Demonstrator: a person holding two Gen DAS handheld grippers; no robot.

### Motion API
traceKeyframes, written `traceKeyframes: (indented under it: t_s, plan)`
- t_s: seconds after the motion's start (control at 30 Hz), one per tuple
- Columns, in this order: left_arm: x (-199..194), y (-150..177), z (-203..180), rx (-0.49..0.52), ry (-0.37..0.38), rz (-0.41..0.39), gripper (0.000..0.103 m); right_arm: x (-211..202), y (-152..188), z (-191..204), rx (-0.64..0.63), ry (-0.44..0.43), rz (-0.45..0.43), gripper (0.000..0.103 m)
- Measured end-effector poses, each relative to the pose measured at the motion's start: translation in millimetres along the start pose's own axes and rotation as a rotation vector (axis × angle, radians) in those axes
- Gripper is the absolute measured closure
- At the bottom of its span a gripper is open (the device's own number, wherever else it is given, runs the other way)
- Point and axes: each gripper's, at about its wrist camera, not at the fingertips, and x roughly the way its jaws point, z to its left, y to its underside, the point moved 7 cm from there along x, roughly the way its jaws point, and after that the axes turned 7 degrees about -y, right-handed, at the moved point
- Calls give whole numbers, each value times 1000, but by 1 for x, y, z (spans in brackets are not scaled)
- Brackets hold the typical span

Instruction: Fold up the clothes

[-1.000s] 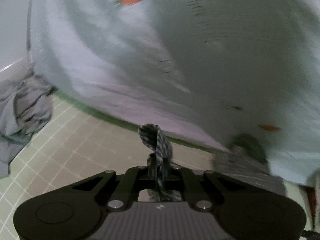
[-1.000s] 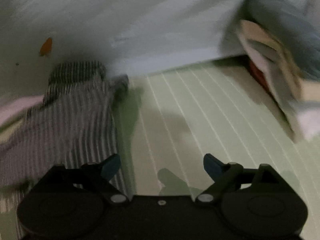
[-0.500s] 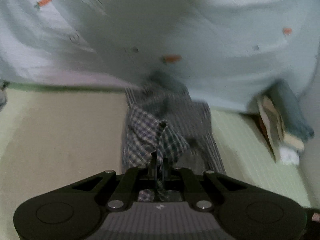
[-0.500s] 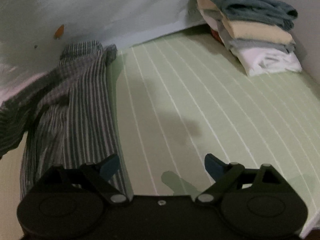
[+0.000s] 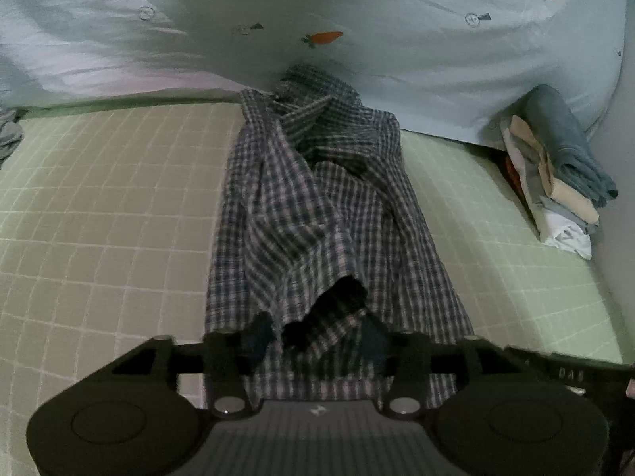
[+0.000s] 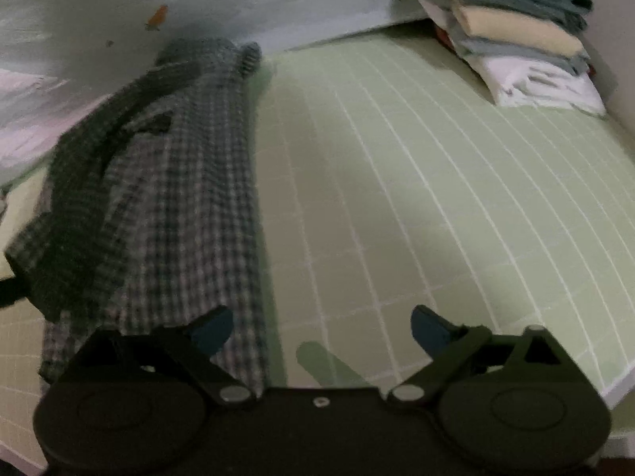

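Shirt: a dark blue and white checked cotton shirt (image 5: 317, 206) lies crumpled in a long strip on the pale green mat with a white grid (image 5: 99, 218), running from six o'clock up to twelve o'clock in the left wrist view; its collar end touches the bedding at the far edge.
Shirt, right view: the same shirt (image 6: 158, 182) fills the nine o'clock side, with bare mat (image 6: 416, 198) at its three o'clock side.
Left gripper: the black two-finger left gripper (image 5: 315, 341) hangs over the near hem of the shirt, its jaws opening; a raised fold of checked cloth sits between the blurred fingers, and the pads stand off it.
Right gripper: the black right gripper with blue pads (image 6: 321, 331) has its jaws spread wide and opening; only mat shows between them, and the left finger overlaps the shirt's edge.
Bedding: a pale blue quilt printed with orange carrots (image 5: 397, 39) rises behind the mat from ten to two o'clock.
Stack: a pile of folded clothes in grey-blue, cream and white (image 5: 555, 174) sits at three o'clock, well apart from the shirt; in the right view it (image 6: 516, 43) lies at one o'clock.
Loose cloth: a grey garment (image 5: 10, 137) peeks in at nine o'clock.
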Motion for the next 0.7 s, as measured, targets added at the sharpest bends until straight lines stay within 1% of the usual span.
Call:
traceKeyframes:
  t_s: [0.03,0.13,0.23,0.37,0.43,0.53,0.67,0.7]
  plan:
    - [-3,1,2,-5,-10,-10,33,0,-4,6,-11,-10,-11,1]
    - [-10,4,17,-43,-42,-17,31,2,-16,28,-36,-51,-43,1]
    - [-12,5,34,-91,-78,-10,30,3,-29,54,-28,-111,-71,1]
    - [-11,6,54,-133,-130,9,27,8,-45,91,-20,-198,-86,1]
    - [-9,8,63,-153,-148,26,26,12,-49,112,-38,-245,-77,3]
    - [-8,10,73,-178,-150,41,25,19,-52,142,-50,-322,-55,7]
    - [-10,8,82,-181,-150,36,24,30,-46,168,-48,-415,1,10]
    - [-11,7,84,-180,-149,34,24,34,-43,169,-30,-423,23,13]
